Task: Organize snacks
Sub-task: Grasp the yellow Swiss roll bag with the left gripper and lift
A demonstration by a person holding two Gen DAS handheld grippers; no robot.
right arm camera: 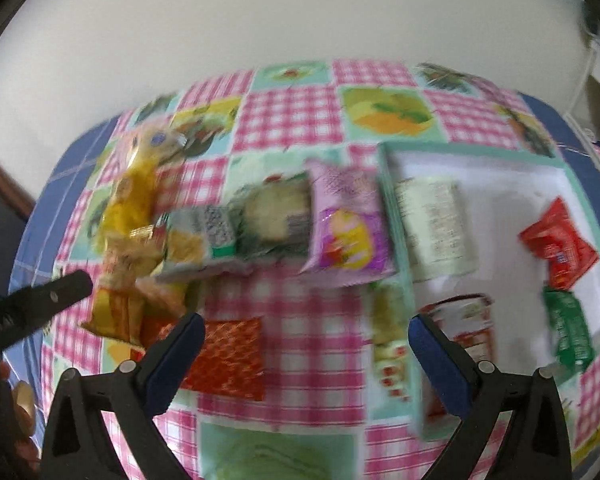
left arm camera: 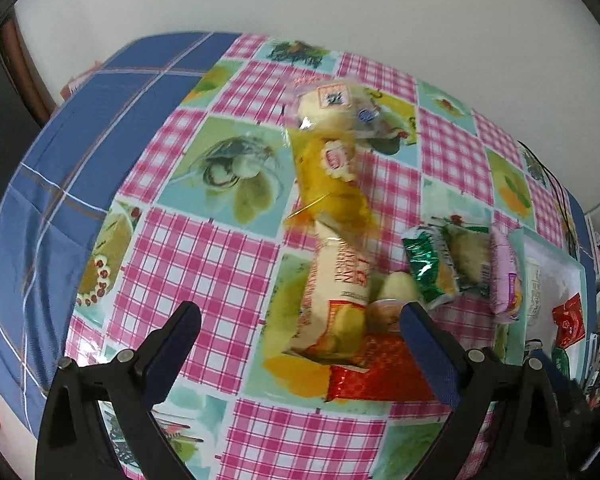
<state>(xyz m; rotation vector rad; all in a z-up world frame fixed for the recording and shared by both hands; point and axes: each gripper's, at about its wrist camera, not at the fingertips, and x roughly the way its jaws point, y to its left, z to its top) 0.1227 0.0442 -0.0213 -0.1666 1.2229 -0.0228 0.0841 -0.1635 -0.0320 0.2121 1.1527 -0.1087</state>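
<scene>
From the left wrist camera, the left gripper (left arm camera: 300, 322) hangs over the checked tablecloth (left arm camera: 204, 256) with its jaws spread wide and nothing between them; just ahead lies a cream packet (left arm camera: 336, 292), its near end resting on a red foil packet (left arm camera: 374, 372) that sits beside the right finger; farther off, a yellow bag (left arm camera: 332, 176) runs away from the camera, and a pale bun packet (left arm camera: 336, 106) lies at its far end; to the right, a green-and-silver packet (left arm camera: 430, 266) touches a clear packet (left arm camera: 470, 258), and a pink packet (left arm camera: 506, 276) leans against the wall of a white tray (left arm camera: 548, 276); a small red packet (left arm camera: 568, 320) shows inside the tray at the right edge; a blue sheet (left arm camera: 60, 184) covers the left side beyond the cloth.

From the right wrist camera — blurred — the right gripper (right arm camera: 306, 332) also has its jaws wide apart and empty; the red foil packet (right arm camera: 228, 356) lies just beside its left finger; its right finger stands in front of the tray's near-left part, partly hiding a red-and-white packet (right arm camera: 470, 320); the tray (right arm camera: 500, 184) also holds a pale printed packet (right arm camera: 436, 224), a red packet (right arm camera: 558, 244) and a green packet (right arm camera: 568, 328); the pink packet (right arm camera: 348, 228) touches the tray's left wall, with the clear (right arm camera: 272, 216) and green-and-silver (right arm camera: 204, 240) packets to its left; the yellow bag (right arm camera: 132, 196) lies far left; a black arm of the other gripper (right arm camera: 40, 296) crosses the left edge.
</scene>
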